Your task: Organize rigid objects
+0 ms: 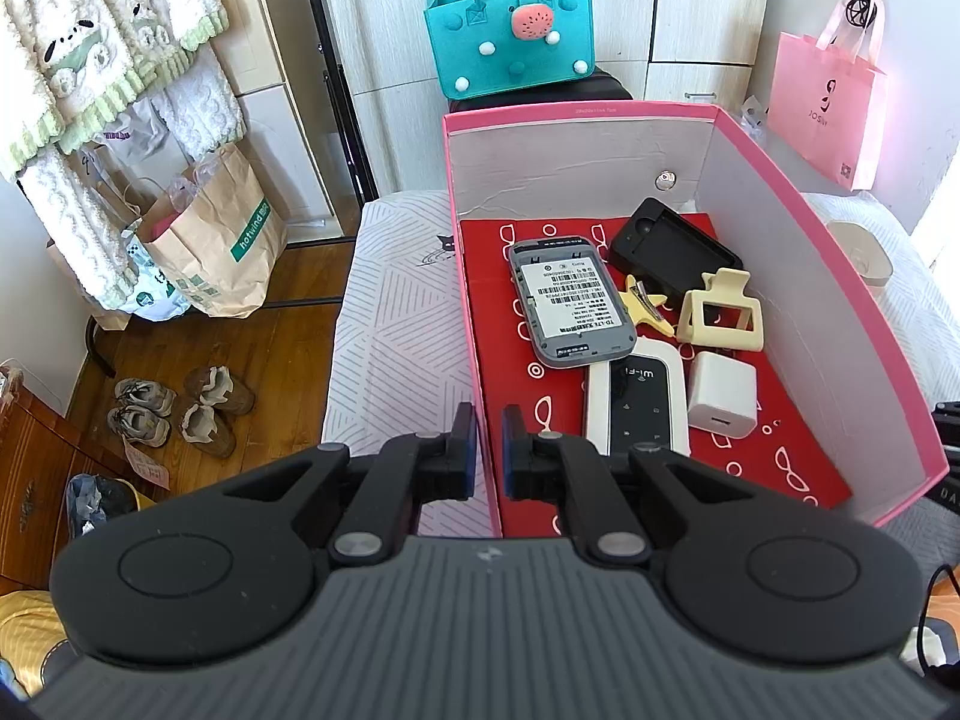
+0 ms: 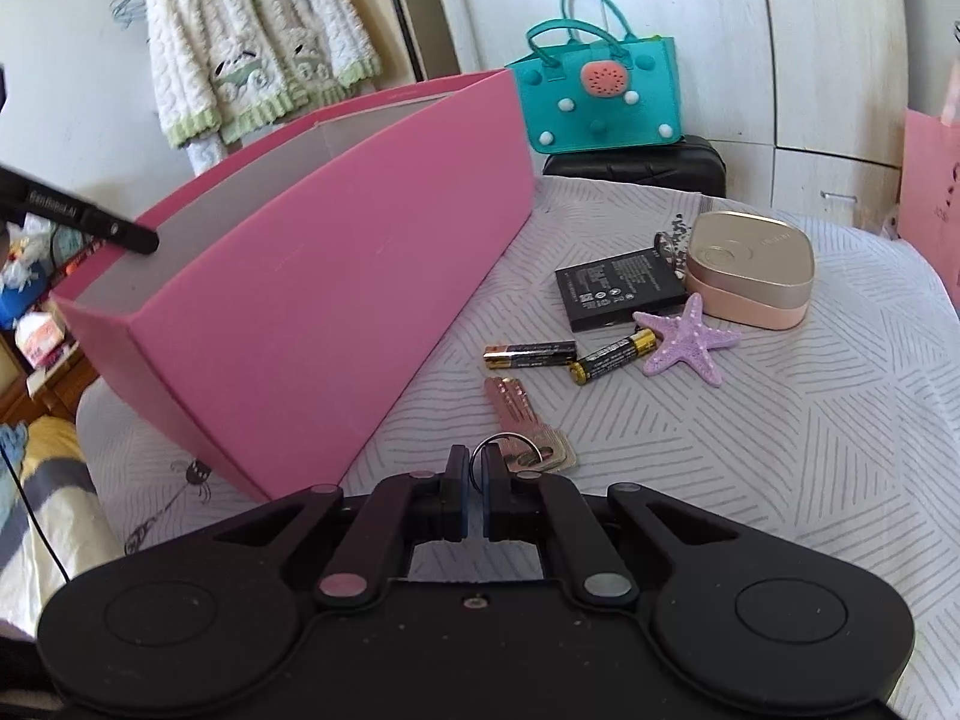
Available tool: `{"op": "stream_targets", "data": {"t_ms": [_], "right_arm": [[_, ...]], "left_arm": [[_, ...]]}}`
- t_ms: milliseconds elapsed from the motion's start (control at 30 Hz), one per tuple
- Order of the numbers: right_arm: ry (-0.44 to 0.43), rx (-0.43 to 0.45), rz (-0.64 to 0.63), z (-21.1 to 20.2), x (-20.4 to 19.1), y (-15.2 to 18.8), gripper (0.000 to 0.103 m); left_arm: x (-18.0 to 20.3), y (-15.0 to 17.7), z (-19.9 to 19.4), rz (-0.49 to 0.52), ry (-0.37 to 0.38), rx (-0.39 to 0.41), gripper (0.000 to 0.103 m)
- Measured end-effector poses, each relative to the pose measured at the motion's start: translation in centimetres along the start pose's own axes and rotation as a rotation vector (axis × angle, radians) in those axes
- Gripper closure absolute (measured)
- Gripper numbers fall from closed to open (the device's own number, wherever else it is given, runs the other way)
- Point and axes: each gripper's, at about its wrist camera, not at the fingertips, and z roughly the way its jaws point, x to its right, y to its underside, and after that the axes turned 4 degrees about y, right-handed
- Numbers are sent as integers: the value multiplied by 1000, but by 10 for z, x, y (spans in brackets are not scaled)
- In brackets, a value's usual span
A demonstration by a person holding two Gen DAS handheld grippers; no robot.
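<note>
My right gripper [image 2: 475, 477] is sitting nearest, its jaws drawn tight on the key ring [image 2: 503, 456] of the pink key [image 2: 521, 420], which is lying flat on the striped bedspread [image 2: 780, 450] just beside the pink box [image 2: 312, 276]. My left gripper [image 1: 489, 450] is clamping the box's near-left wall, pads shut on the cardboard. Beyond the key, the round-cornered case [image 2: 750, 270], the black battery pack [image 2: 618, 288], the purple starfish [image 2: 684, 342] and two AA batteries [image 2: 570, 357] are waiting toward the bedspread's far right. I am judging the ring a thin, slippery hold: the key could be swinging or sliding out while I am lifting it over the wall, or catching the rim.
</note>
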Motion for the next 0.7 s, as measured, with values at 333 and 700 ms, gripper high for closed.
{"op": "stream_targets", "data": {"t_ms": [333, 700], "right_arm": [[-85, 110, 40, -37, 4, -34, 98], [-191, 182, -66, -70, -32, -101, 98]], "left_arm": [[0, 0, 0, -3, 2, 1, 97], [-1, 0, 0, -14, 9, 4, 97]]}}
